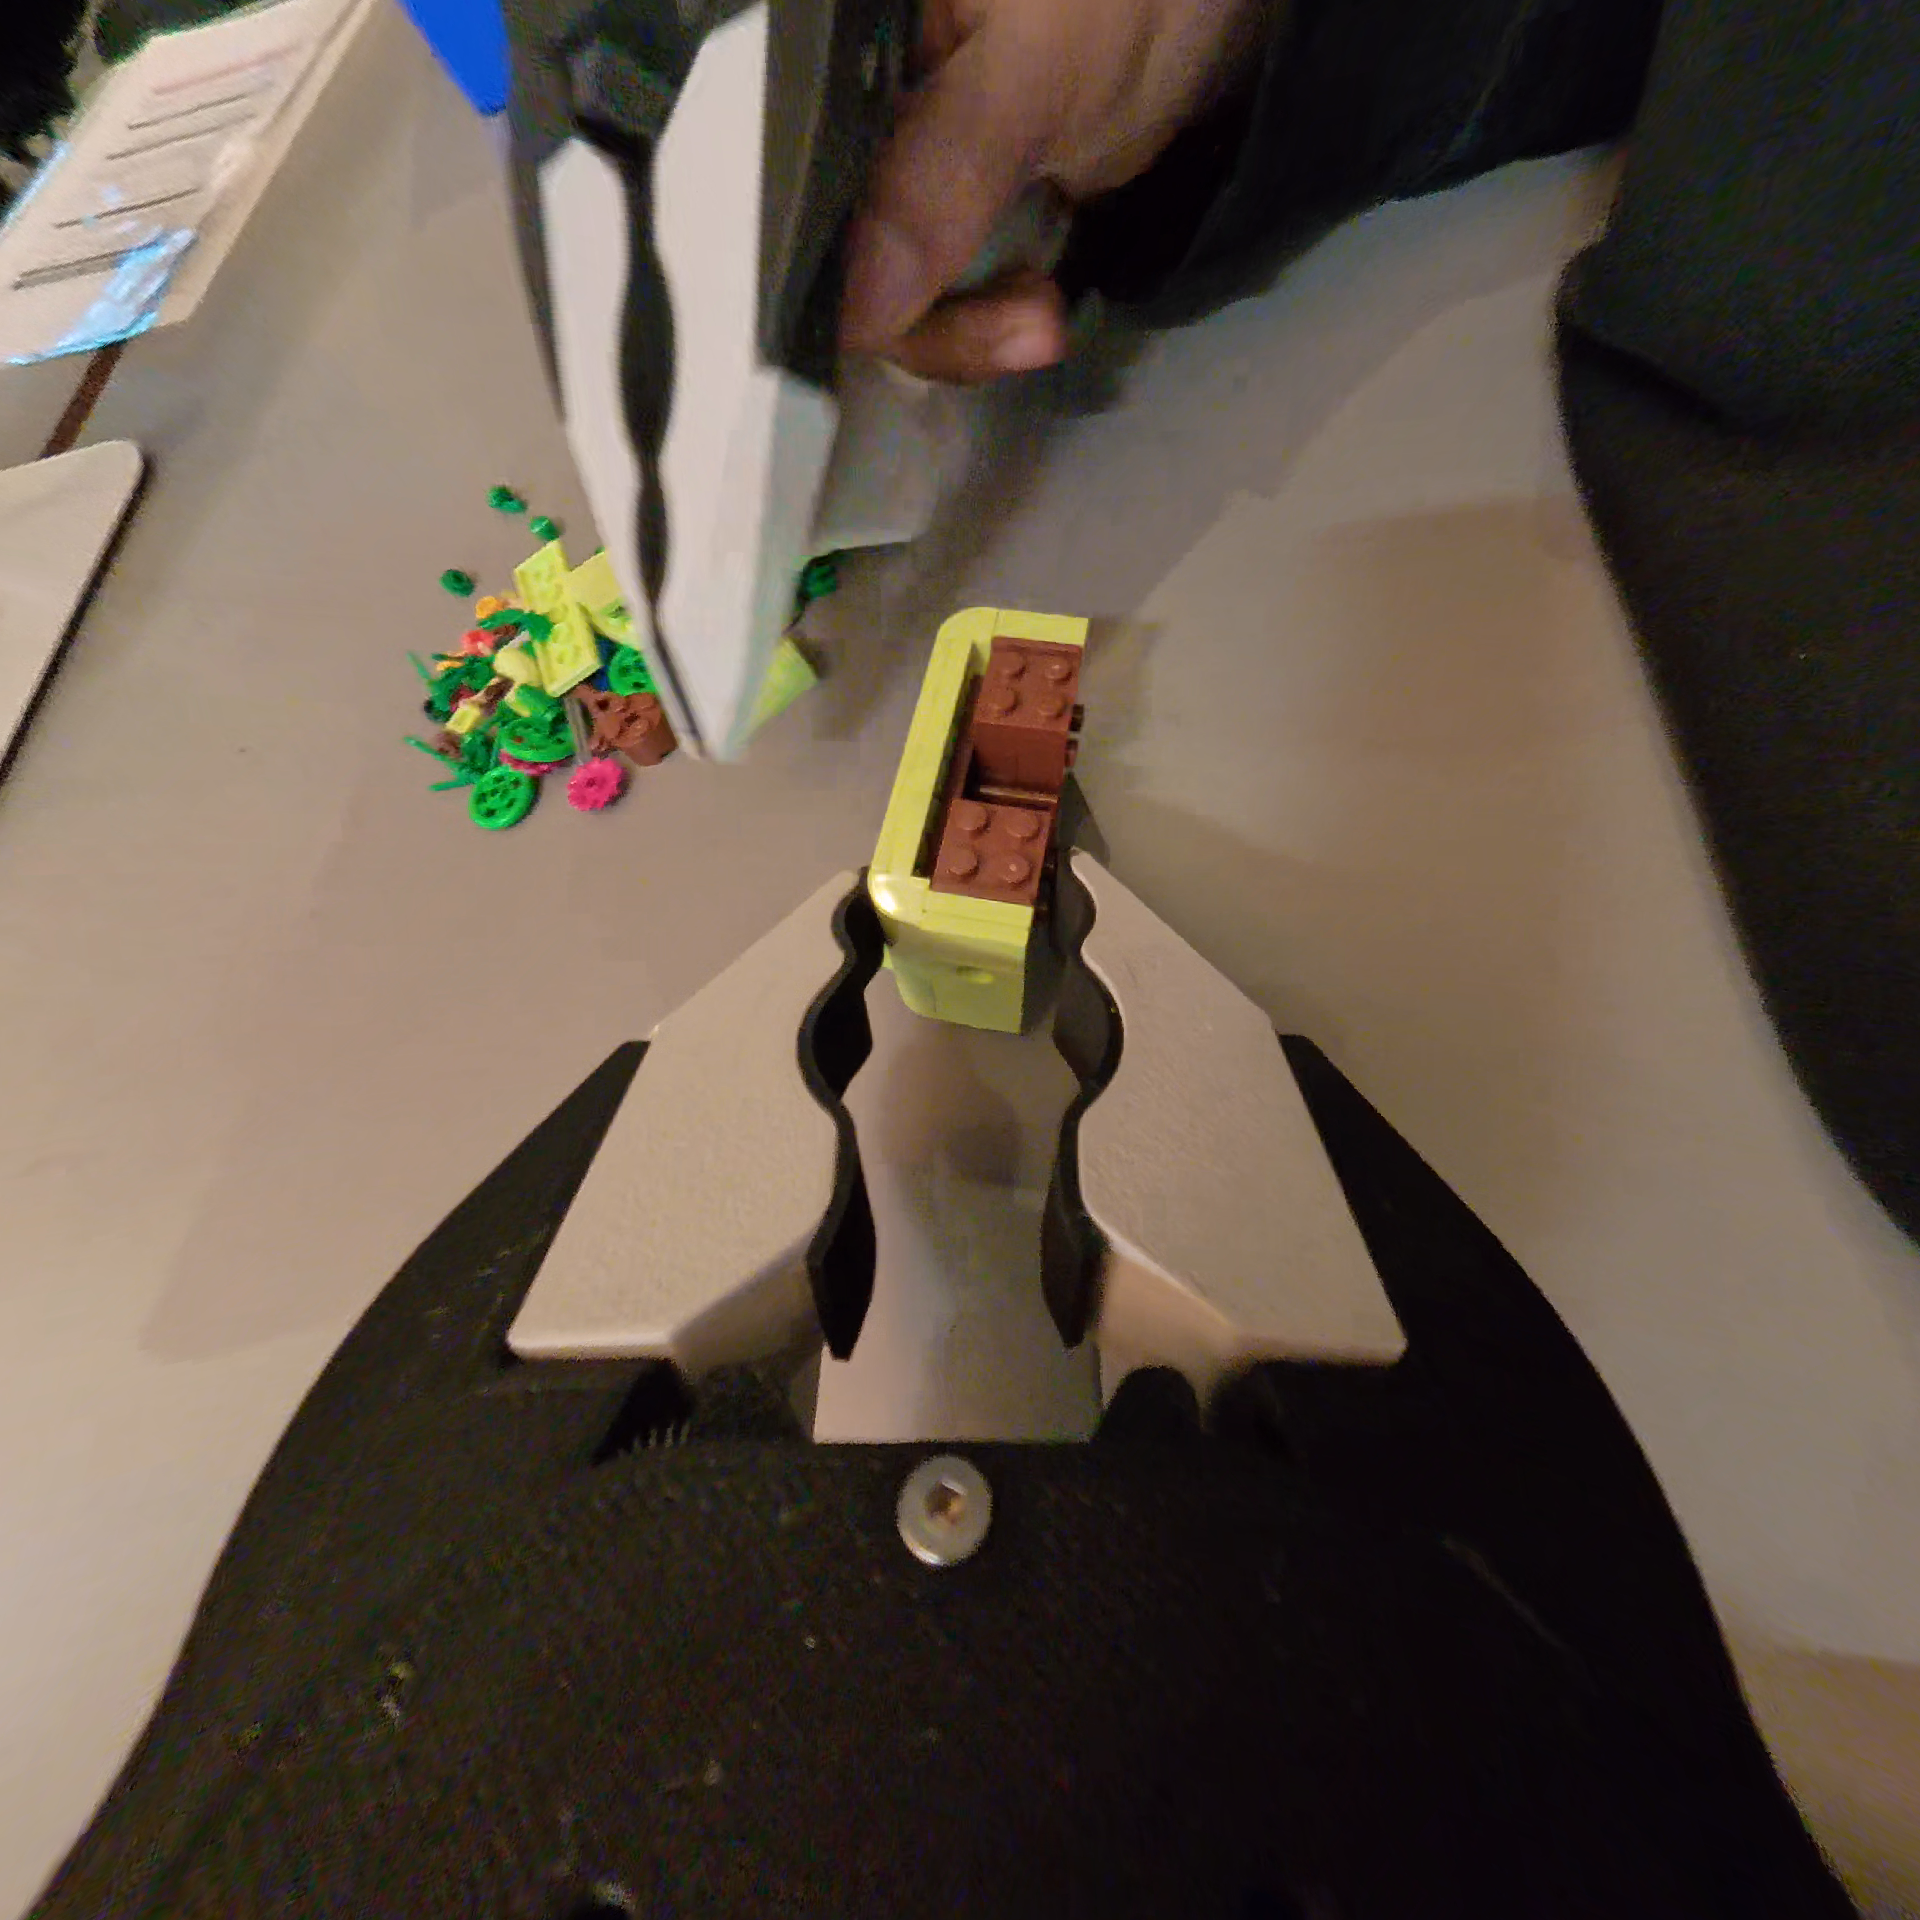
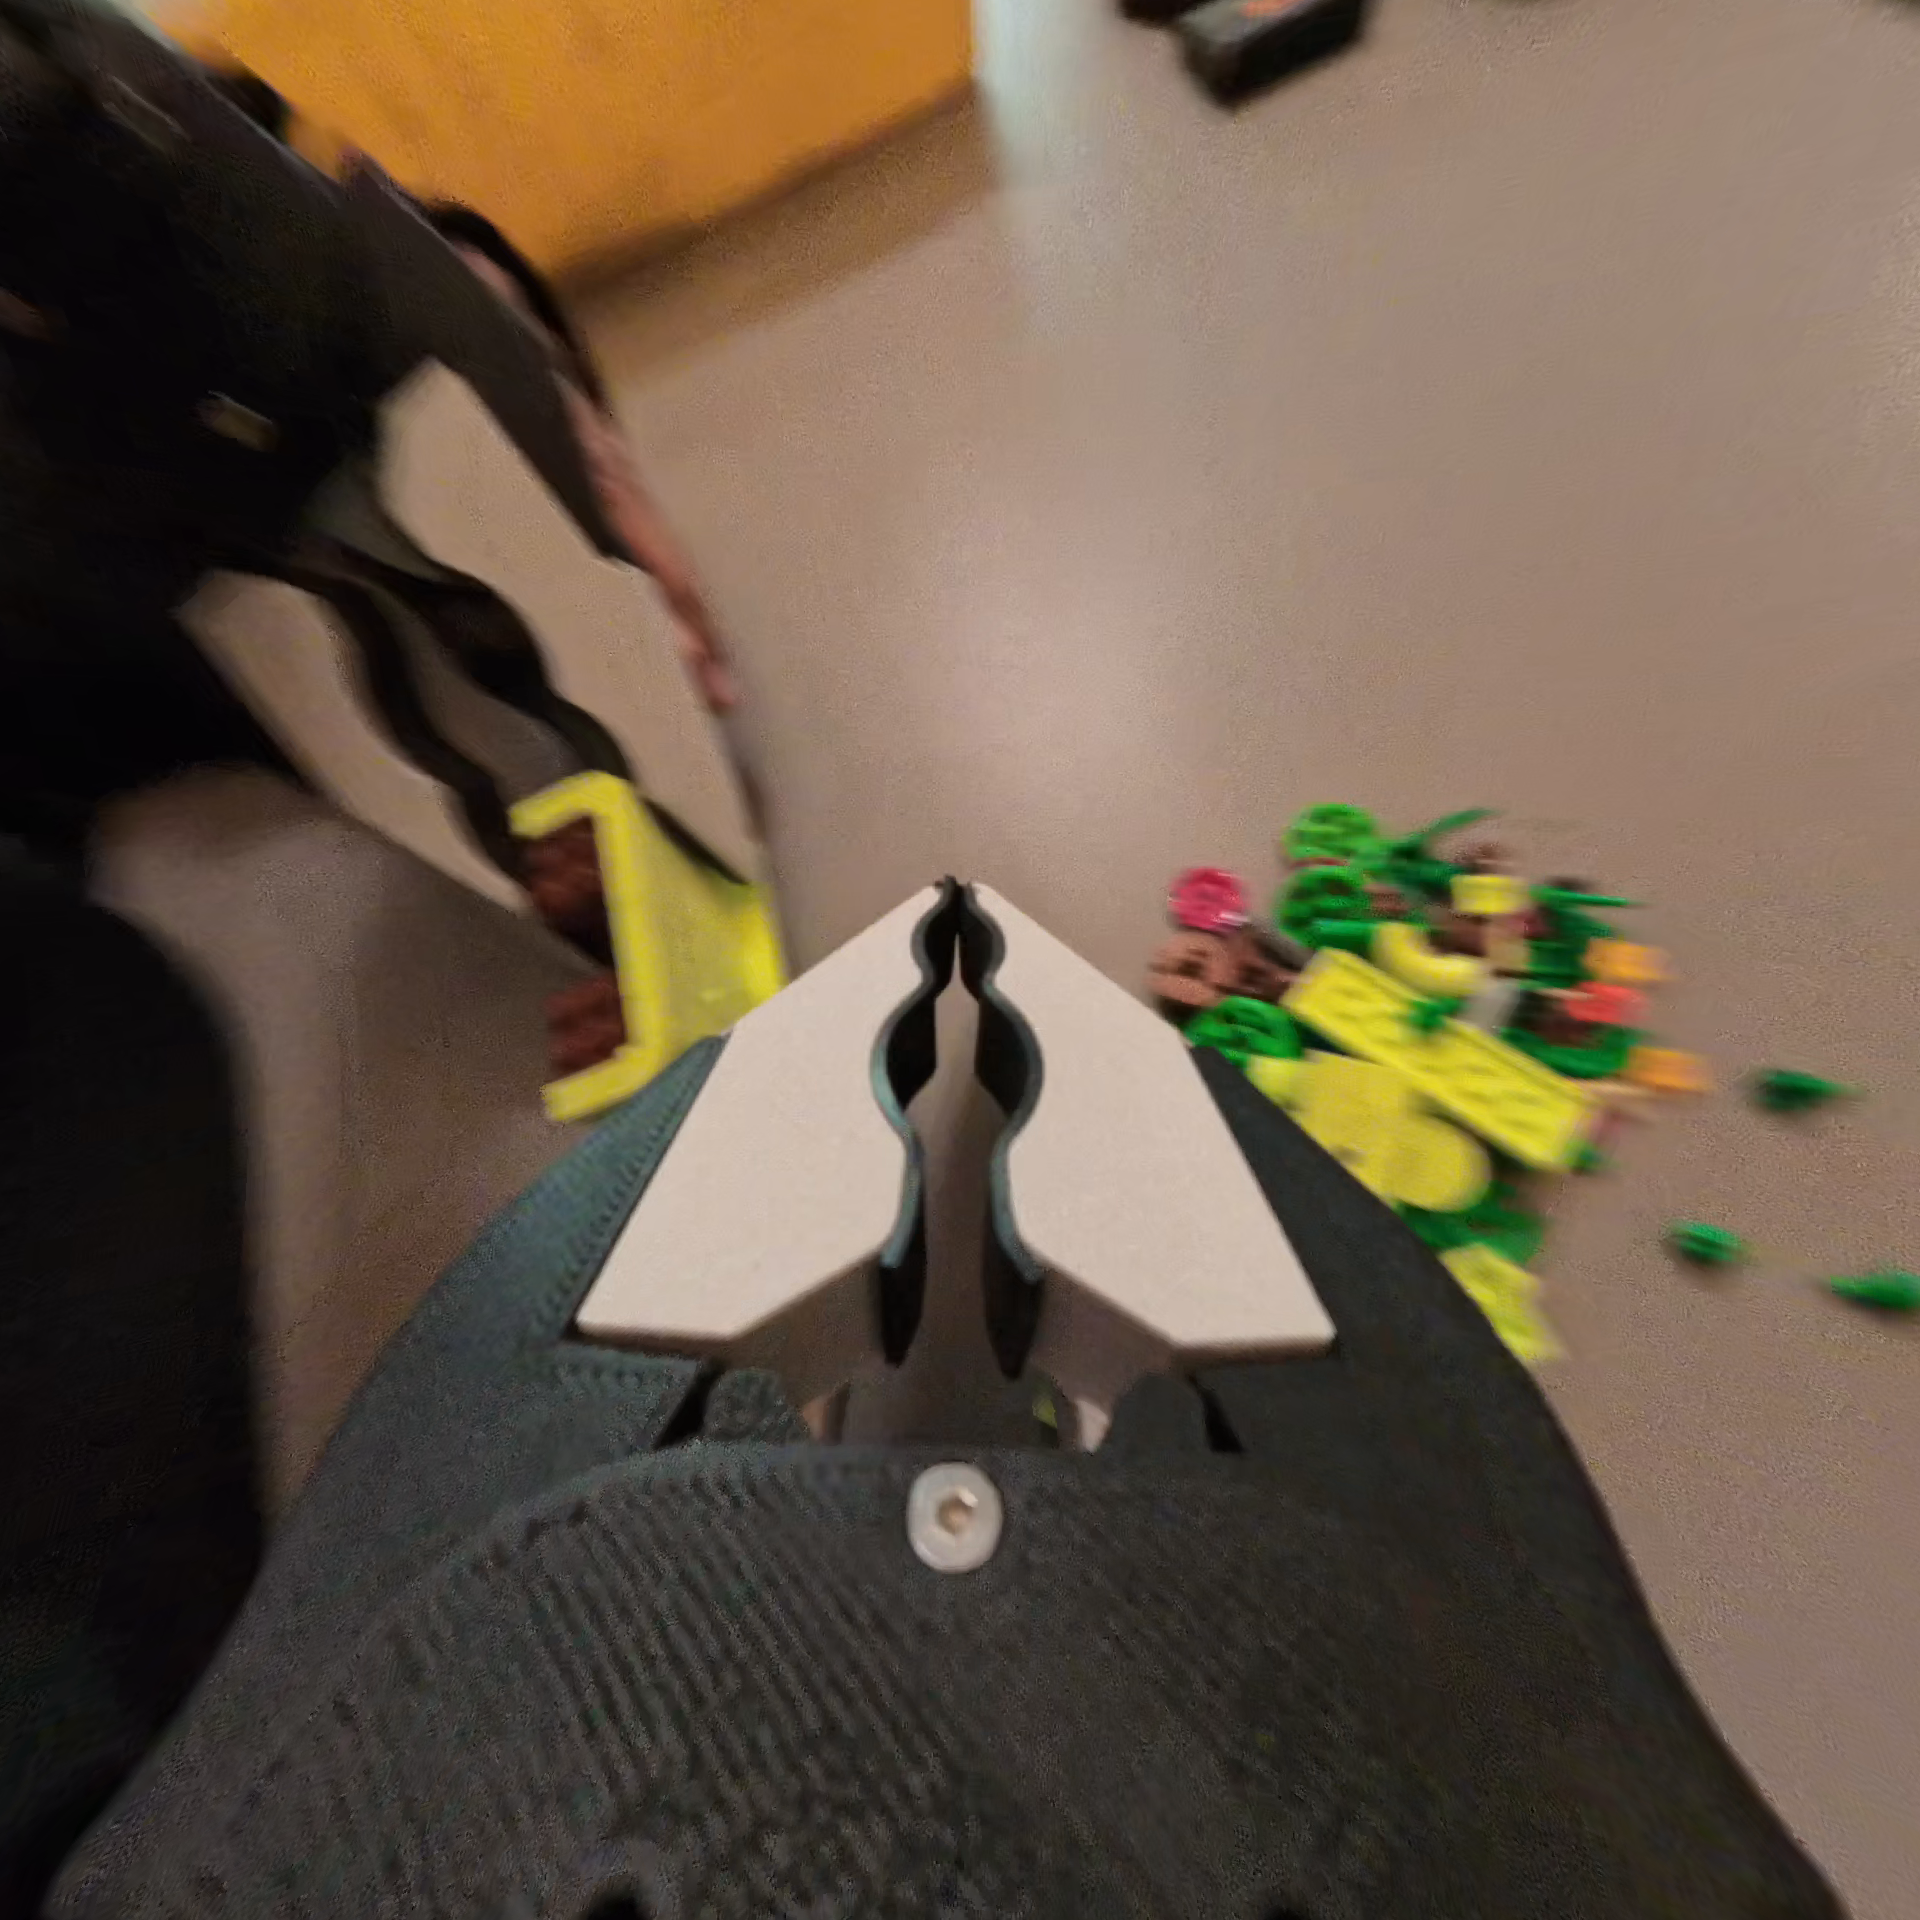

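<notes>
My left gripper (image 1: 971,899) is shut on a lime-green brick build (image 1: 961,940) with two brown bricks (image 1: 1023,707) set in it. Both pads press on its near end and hold it above the grey table (image 1: 312,987). In the right wrist view the build (image 2: 675,935) shows at the left, between the left gripper's fingers (image 2: 457,488). My right gripper (image 2: 958,888) is shut, its fingertips meeting. In the left wrist view it (image 1: 691,727) hangs tip-down right beside a pile of small green, lime, brown and pink pieces (image 1: 530,686). The pile (image 2: 1434,1018) lies to its right, blurred.
A pink flower piece (image 1: 594,784) and a brown piece (image 1: 629,727) lie at the pile's near edge. Papers (image 1: 135,177) and a pale board (image 1: 52,540) sit far left. A hand (image 1: 966,208) holds the right gripper. An orange wall (image 2: 582,104) stands behind. About 6 cm separates my left fingertips from my right. Between my right fingertips and the pink flower piece (image 1: 594,784) there is roughly 6 cm. It is also in sight in the right wrist view (image 2: 1251,913).
</notes>
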Demonstrator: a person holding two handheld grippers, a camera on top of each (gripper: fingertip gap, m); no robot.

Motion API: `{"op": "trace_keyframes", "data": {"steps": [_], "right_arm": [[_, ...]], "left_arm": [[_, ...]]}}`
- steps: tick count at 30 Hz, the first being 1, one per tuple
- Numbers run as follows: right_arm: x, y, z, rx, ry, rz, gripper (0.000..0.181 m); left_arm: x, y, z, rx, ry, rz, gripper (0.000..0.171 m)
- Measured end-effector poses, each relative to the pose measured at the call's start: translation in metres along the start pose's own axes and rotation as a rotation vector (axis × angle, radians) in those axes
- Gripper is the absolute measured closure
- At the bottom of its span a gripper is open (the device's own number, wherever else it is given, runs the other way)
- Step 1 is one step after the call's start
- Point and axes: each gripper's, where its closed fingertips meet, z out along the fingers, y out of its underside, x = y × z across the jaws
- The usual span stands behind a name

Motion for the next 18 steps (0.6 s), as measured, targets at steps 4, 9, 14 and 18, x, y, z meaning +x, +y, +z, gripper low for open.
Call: {"op": "trace_keyframes", "data": {"steps": [4, 9, 14, 18], "right_arm": [[-0.039, -0.029, -0.016, 0.167, -0.239, 0.042, 0.181], [-0.044, -0.02, -0.009, 0.118, -0.228, -0.017, 0.178], [-0.045, -0.013, 0.004, 0.079, -0.2, -0.02, 0.166], [-0.046, -0.007, 0.009, 0.049, -0.195, -0.021, 0.179]], "left_arm": [[-0.007, 0.006, 0.003, -0.049, -0.055, 0.013, 0.141], [-0.01, 0.007, 0.003, -0.047, -0.057, -0.002, 0.141], [-0.008, 0.005, 0.005, -0.04, -0.064, 0.02, 0.141], [-0.009, 0.004, 0.006, -0.043, -0.089, 0.045, 0.141]]}}
